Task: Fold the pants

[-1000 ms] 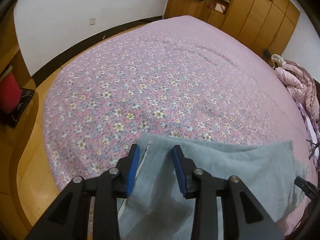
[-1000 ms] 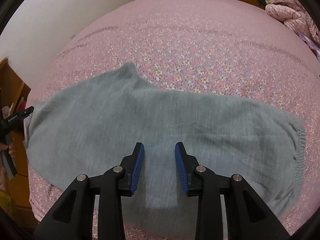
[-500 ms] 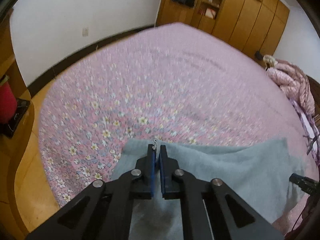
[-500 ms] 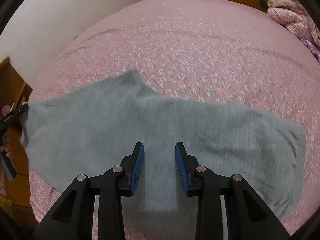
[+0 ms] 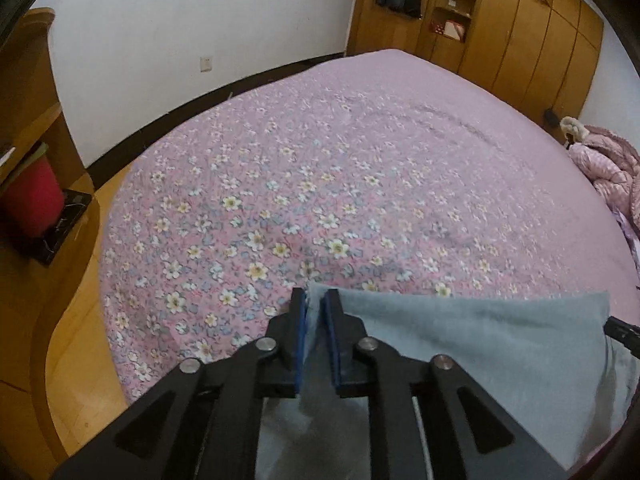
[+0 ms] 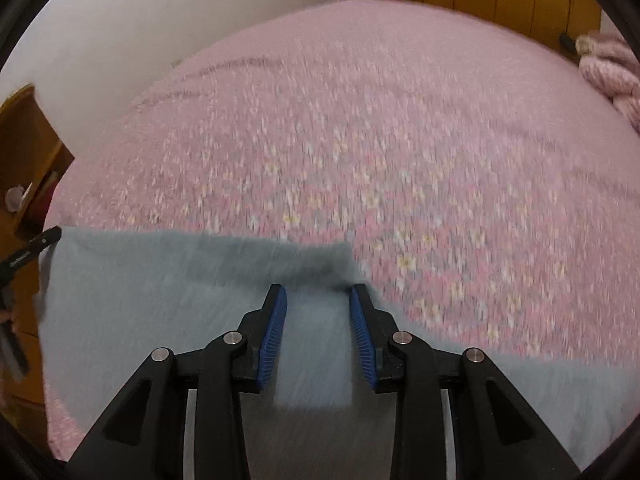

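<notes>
The grey-blue pants lie at the near edge of a pink flowered bed. My left gripper has the pants' left corner between its blue pads. Its jaws are opening, with the cloth still touching both pads. In the blurred right wrist view, my right gripper stands open just above the pants, with cloth below the gap and nothing pinched. Its tip shows at the pants' right end in the left wrist view. The left gripper shows at the cloth's left corner in the right wrist view.
A bunched pink quilt lies at the bed's far right. Wooden wardrobes line the far wall. A wooden shelf with a red object stands left of the bed, over wooden floor.
My left jaws closed on the pants' corner, then parted slightly. My right gripper swept sideways over the pants, still open. The cuffed leg end has left its view.
</notes>
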{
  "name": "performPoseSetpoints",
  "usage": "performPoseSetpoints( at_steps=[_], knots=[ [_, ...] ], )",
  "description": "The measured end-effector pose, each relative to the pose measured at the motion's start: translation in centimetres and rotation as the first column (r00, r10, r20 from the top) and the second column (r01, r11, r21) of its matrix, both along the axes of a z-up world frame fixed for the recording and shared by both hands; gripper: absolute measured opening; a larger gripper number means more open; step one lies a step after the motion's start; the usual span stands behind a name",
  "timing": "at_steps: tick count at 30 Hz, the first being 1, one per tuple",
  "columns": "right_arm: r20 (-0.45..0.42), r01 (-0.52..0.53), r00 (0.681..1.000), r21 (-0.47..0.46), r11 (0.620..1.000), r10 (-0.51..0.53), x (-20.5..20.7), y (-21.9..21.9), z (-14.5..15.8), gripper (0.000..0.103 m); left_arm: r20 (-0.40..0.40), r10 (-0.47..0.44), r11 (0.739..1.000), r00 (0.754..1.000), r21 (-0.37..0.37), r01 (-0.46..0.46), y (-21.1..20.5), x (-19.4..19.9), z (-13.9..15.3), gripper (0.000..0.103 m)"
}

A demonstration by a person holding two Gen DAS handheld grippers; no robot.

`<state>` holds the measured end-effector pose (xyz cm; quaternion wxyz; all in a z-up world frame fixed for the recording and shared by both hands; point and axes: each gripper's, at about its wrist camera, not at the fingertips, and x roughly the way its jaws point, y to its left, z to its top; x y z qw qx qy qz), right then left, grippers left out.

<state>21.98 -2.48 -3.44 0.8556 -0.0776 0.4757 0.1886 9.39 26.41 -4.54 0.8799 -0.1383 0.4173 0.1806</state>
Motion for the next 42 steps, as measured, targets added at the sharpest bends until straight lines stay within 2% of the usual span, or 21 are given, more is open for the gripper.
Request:
performPoseSetpoints(
  at_steps=[2, 8, 10, 13, 17, 20, 23, 27, 33, 35, 39, 42],
  knots=[
    [-0.003, 0.001, 1.0, -0.002, 1.0, -0.001, 0.1, 0.1, 0.0, 0.034, -0.017, 0.014, 0.999, 1.0, 0.029, -0.014, 0.1, -0.1, 0.0, 0.034],
    [-0.027, 0.035, 0.999, 0.039, 0.999, -0.034, -0.3, -0.8, 0.9, 0.035, -0.028, 0.035, 0.999, 0.999, 0.007, -0.034, 0.8, -1.8, 1.4, 0.035],
    [-0.013, 0.032, 0.999, 0.047, 0.998, -0.032, -1.4, -1.1, 1.7, 0.035, -0.017, 0.042, 0.998, 0.999, -0.037, -0.043, 0.5, -3.0, 1.9, 0.036],
    [0.014, 0.014, 1.0, 0.047, 0.999, -0.015, -3.1, -1.4, 2.6, 0.035, 0.014, 0.025, 0.994, 1.0, -0.11, -0.024, -0.8, -4.6, 2.9, 0.041],
    [0.005, -0.001, 1.0, 0.026, 1.0, 0.001, -3.9, -1.6, 2.2, 0.035, -0.004, -0.03, 0.992, 1.0, -0.122, 0.029, -3.5, -5.5, 3.0, 0.05],
    [-0.043, 0.021, 0.999, -0.007, 1.0, -0.021, -3.1, -1.8, 0.1, 0.035, -0.039, -0.063, 0.989, 0.997, -0.134, 0.058, -4.9, -5.3, 1.8, 0.05],
    [-0.014, 0.025, 1.0, 0.041, 0.999, -0.025, -2.8, -2.1, -0.3, 0.039, -0.078, -0.067, 0.989, 0.995, -0.134, 0.056, -5.8, -5.2, 0.4, 0.051],
    [-0.002, 0.017, 1.0, 0.043, 0.999, -0.017, -2.8, -2.0, -0.3, 0.041, -0.081, -0.056, 0.991, 0.995, -0.126, 0.046, -6.0, -4.9, -0.2, 0.056],
    [-0.06, 0.066, 0.996, 0.088, 0.994, -0.061, -3.5, -3.4, 0.9, 0.041, -0.088, -0.043, 0.992, 0.995, -0.123, 0.032, -6.3, -4.8, 0.0, 0.058],
    [-0.051, 0.085, 0.995, 0.097, 0.992, -0.081, -4.2, -4.5, 1.7, 0.041, -0.098, -0.037, 0.992, 0.995, -0.126, 0.024, -6.5, -4.9, 0.3, 0.058],
    [-0.032, 0.131, 0.991, 0.116, 0.985, -0.128, -5.8, -7.8, 3.3, 0.042, -0.09, -0.05, 0.988, 0.995, -0.149, 0.036, -7.3, -4.9, 1.3, 0.058],
    [-0.058, 0.191, 0.981, 0.141, 0.971, -0.184, -7.3, -11.1, 3.8, 0.043, -0.072, -0.079, 0.986, 0.994, -0.149, 0.068, -8.7, -5.1, 2.4, 0.058]
  ],
)
